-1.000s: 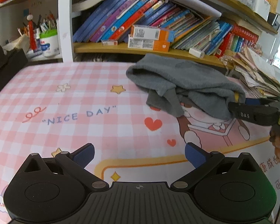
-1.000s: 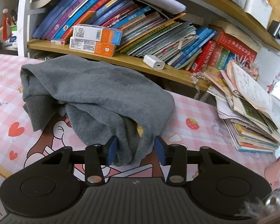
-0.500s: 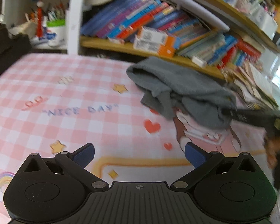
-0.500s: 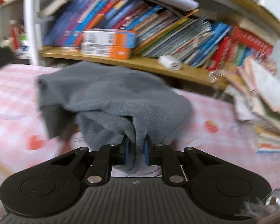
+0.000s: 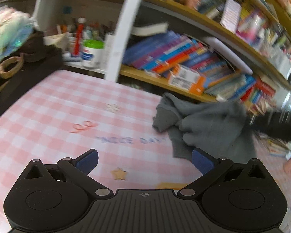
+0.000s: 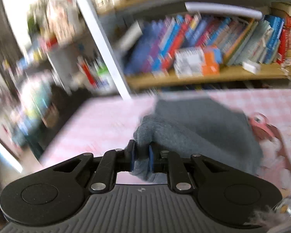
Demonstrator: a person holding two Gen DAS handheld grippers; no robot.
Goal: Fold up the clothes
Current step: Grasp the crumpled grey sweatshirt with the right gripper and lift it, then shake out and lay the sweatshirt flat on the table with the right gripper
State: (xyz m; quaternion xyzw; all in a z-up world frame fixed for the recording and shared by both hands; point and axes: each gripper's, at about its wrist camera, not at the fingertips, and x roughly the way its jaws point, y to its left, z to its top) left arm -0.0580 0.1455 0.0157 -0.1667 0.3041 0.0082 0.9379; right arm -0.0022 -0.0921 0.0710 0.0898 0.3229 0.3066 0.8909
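Right gripper (image 6: 141, 160) is pinching a bunched edge of the grey garment (image 6: 199, 128), the rest trailing onto the pink mat (image 5: 54, 116) in front of the bookshelf (image 5: 186, 71). Left gripper (image 5: 144, 160) hangs spread wide over the mat, its right pad just beside the garment's near edge.

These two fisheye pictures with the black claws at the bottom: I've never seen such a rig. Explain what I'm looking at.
No robot here: a person holds a two-finger claw in each hand, and a camera on each looks forward along its fingers. One picture is from the left claw, which is open and holds nothing. The other is from the right claw, shut on a bunch of the grey garment. That garment lies crumpled on a pink checked tablecloth printed with "NICE DAY". Behind stands a bookshelf full of books. The job is folding clothes. Both pictures are blurred, so finer details are hard to tell.
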